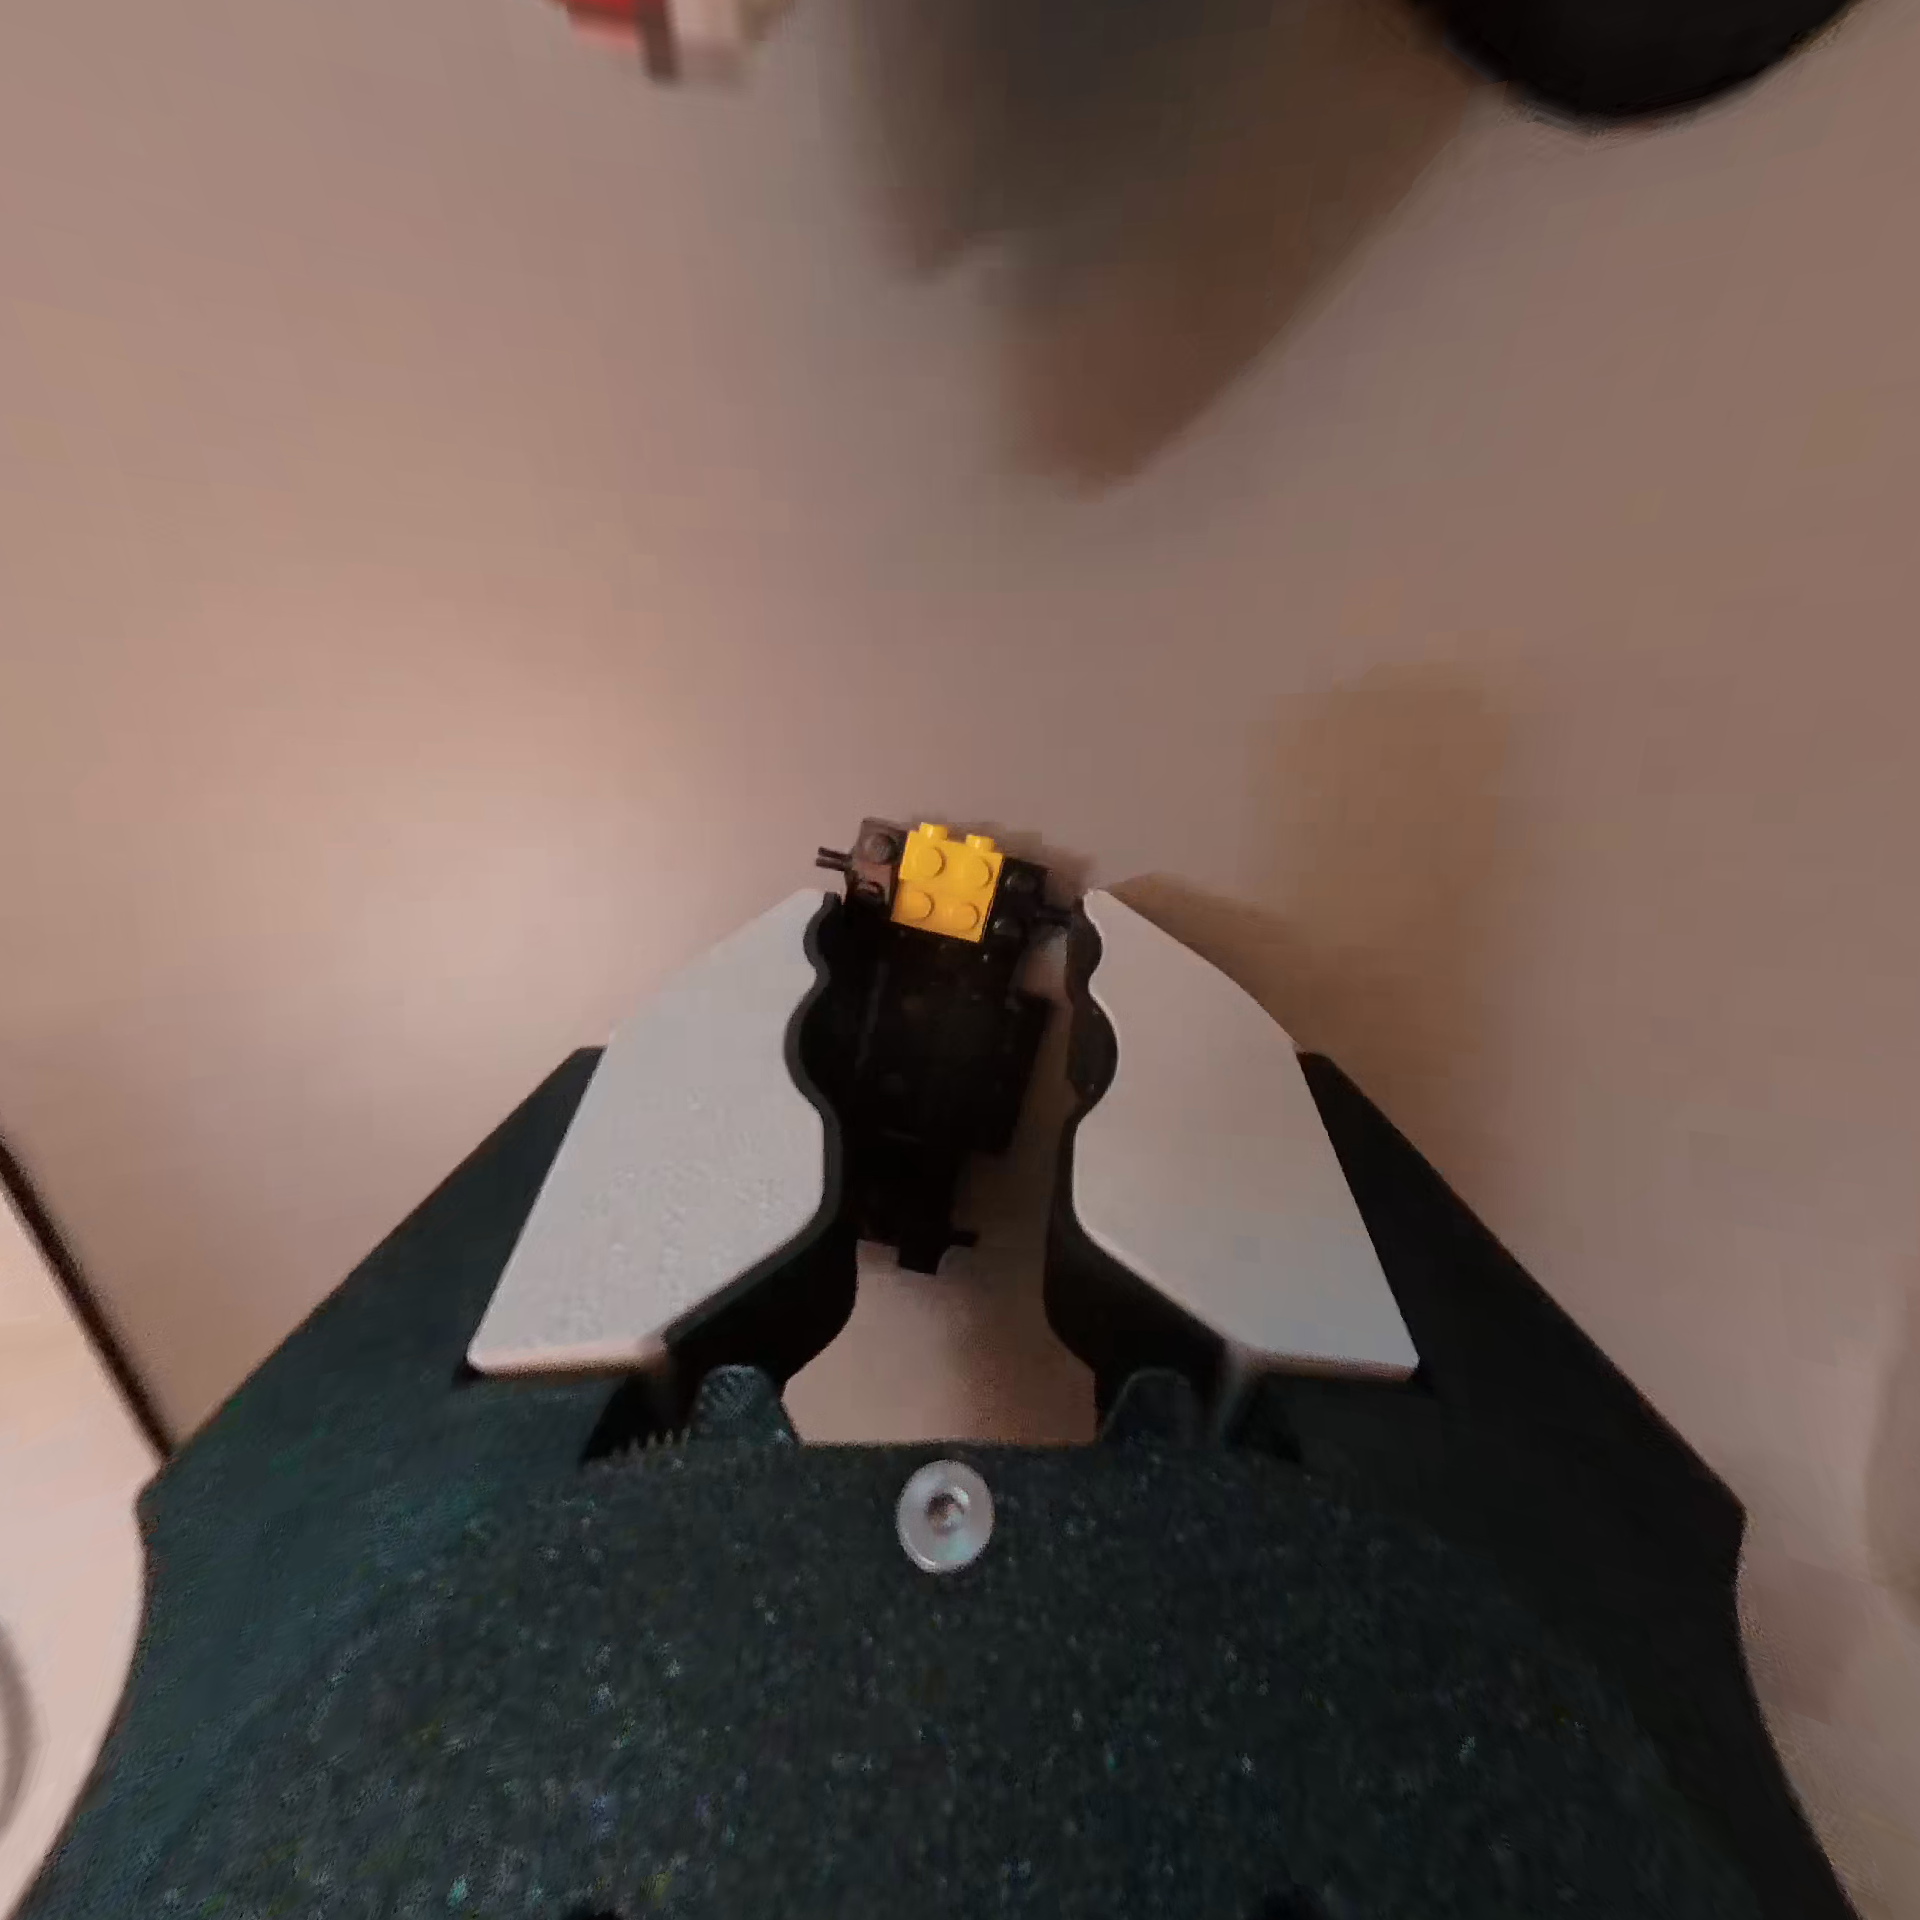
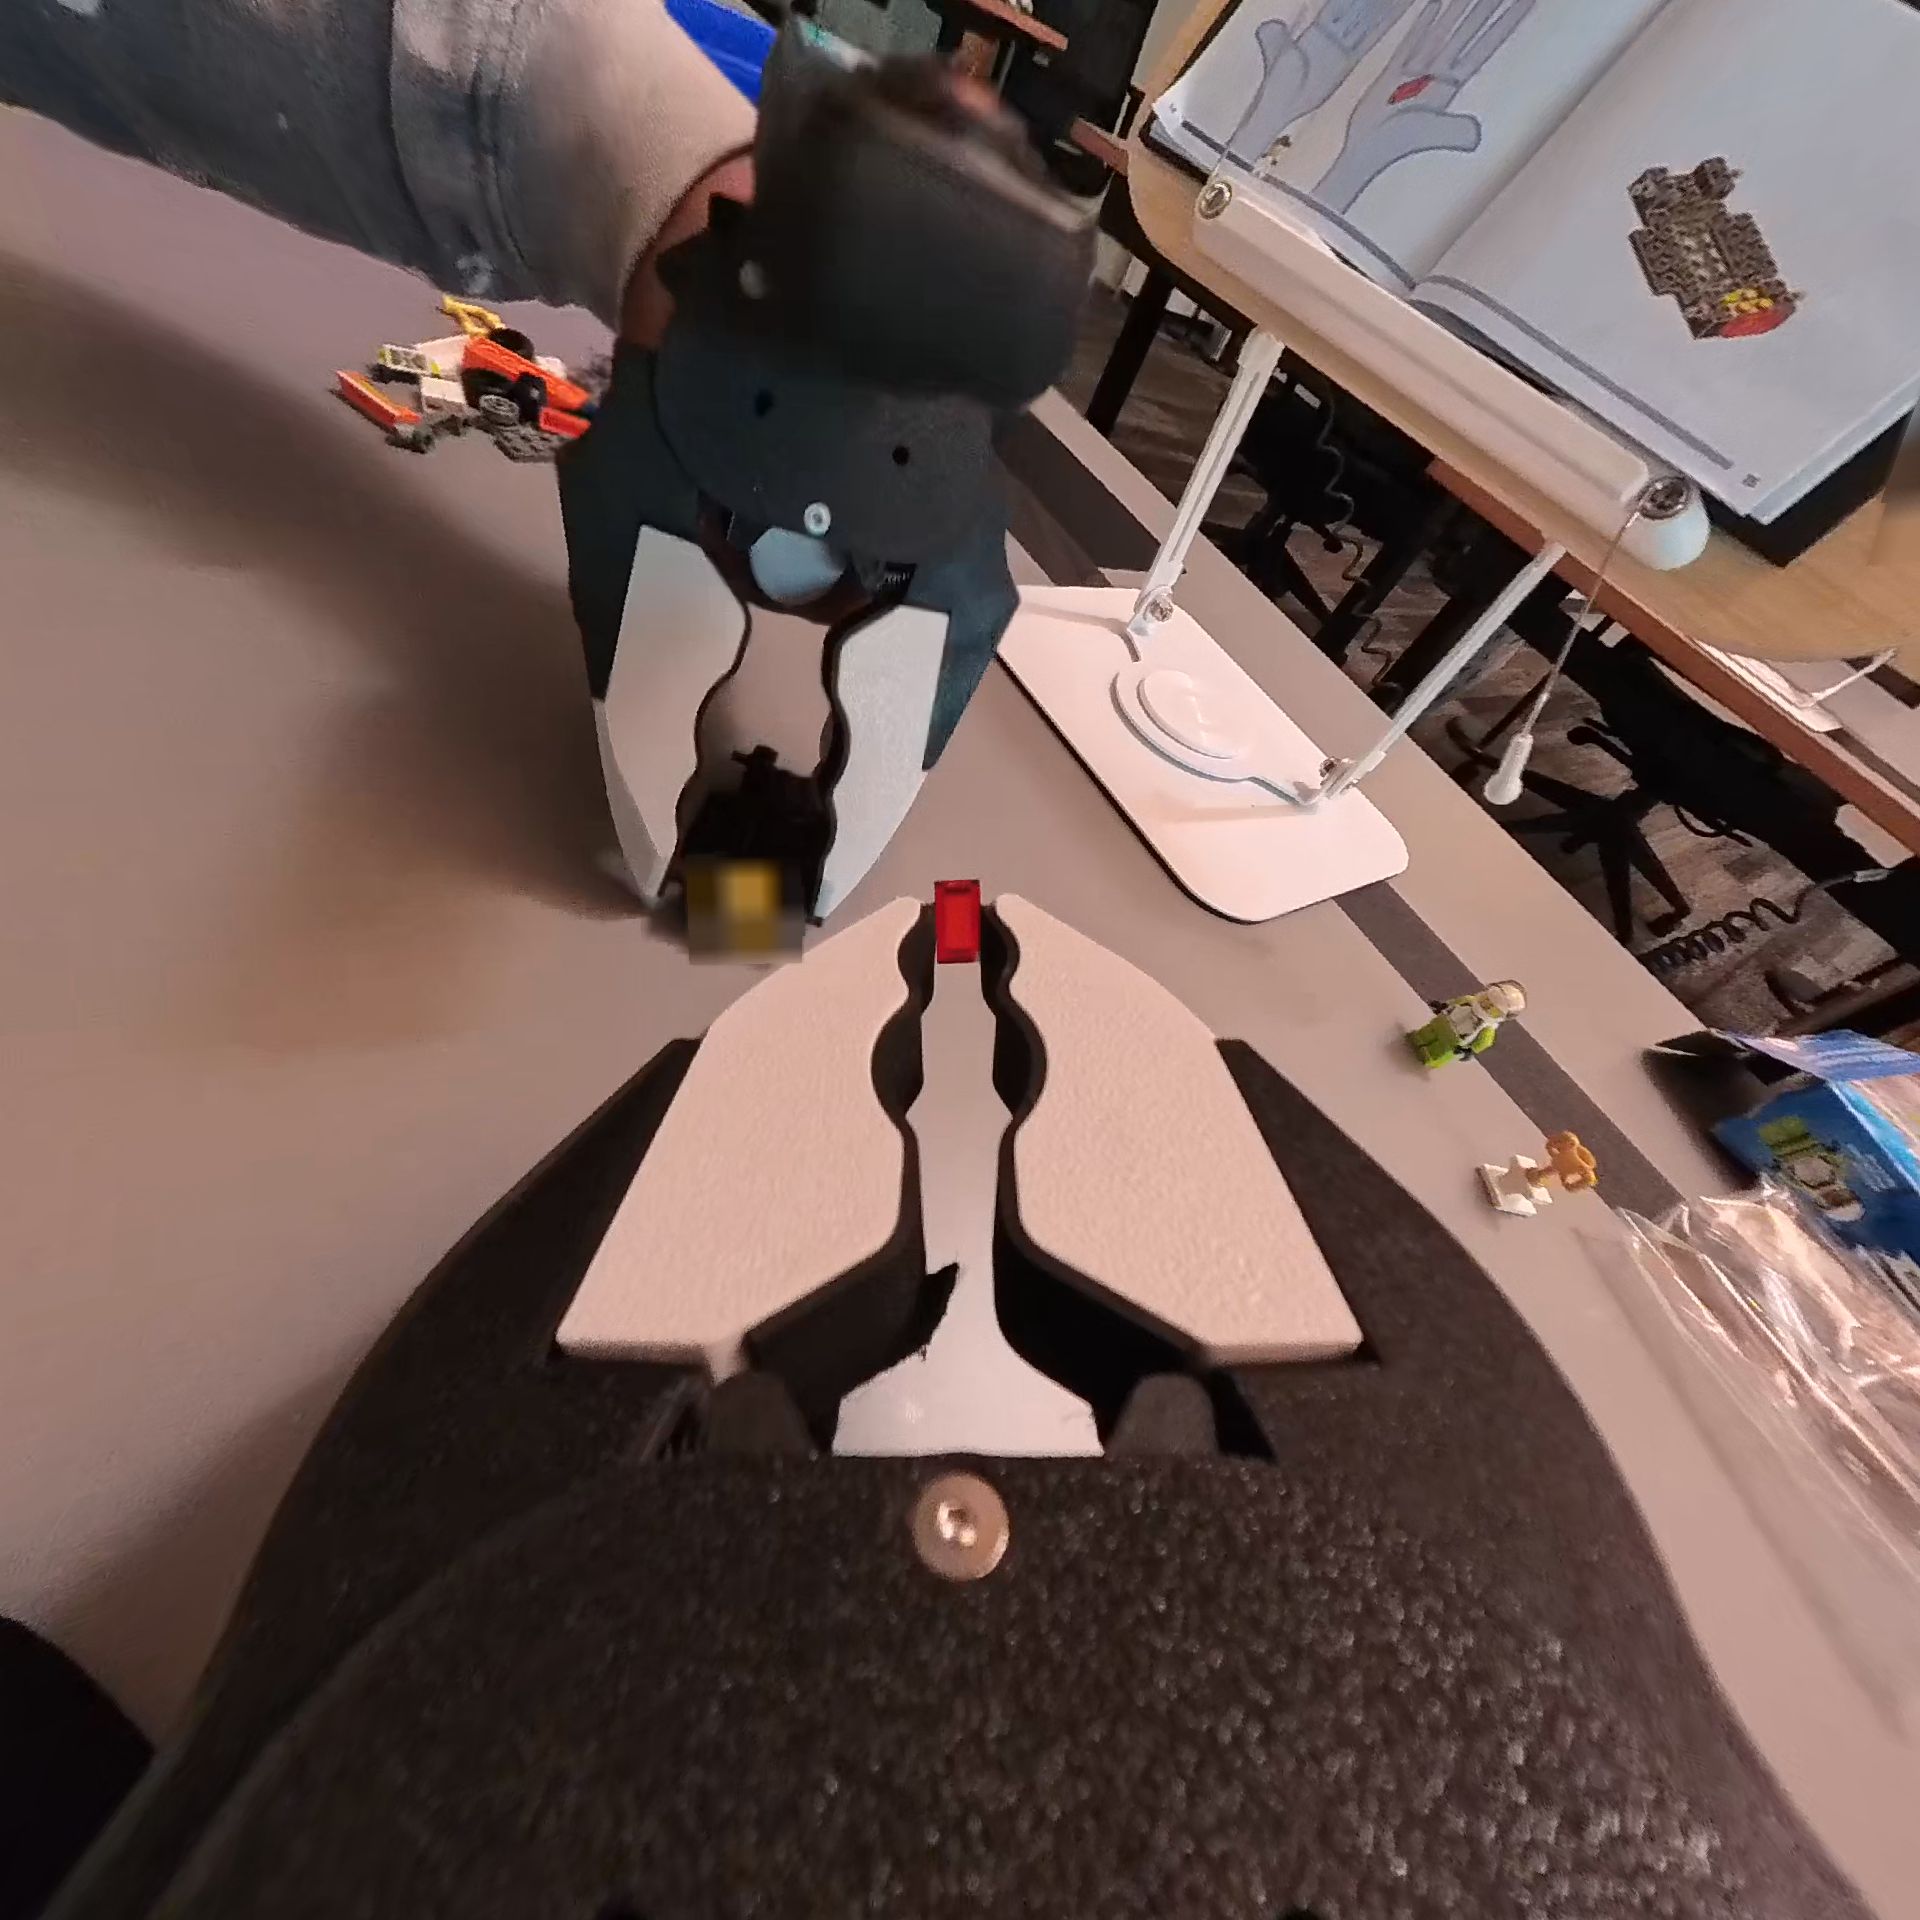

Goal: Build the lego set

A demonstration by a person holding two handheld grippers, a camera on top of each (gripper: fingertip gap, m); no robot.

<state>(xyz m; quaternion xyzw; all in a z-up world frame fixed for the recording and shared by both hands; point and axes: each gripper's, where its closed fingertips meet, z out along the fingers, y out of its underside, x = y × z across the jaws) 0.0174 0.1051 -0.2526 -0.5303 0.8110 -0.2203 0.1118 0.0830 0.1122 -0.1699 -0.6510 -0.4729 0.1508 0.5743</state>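
My left gripper [image 1: 951,904] is shut on a black lego chassis [image 1: 935,1049] with a yellow 2x2 brick [image 1: 943,881] at its front end, held just above the grey table. In the right wrist view the left gripper [image 2: 743,883] points down at the table with the same chassis [image 2: 753,821] between its fingers; the yellow brick [image 2: 740,896] looks blurred. My right gripper [image 2: 958,914] is shut on a small red lego piece [image 2: 956,921] at its fingertips, a short way to the right of the left gripper's tips.
A pile of orange, white and grey lego parts [image 2: 473,379] lies at the far left. A white book stand [image 2: 1205,748] holds an open instruction booklet [image 2: 1579,208]. A green minifigure [image 2: 1465,1023], a gold trophy piece [image 2: 1543,1169], a blue box [image 2: 1829,1132] and clear plastic bags [image 2: 1787,1340] lie on the right. Left tips to right tips: about 11 cm.
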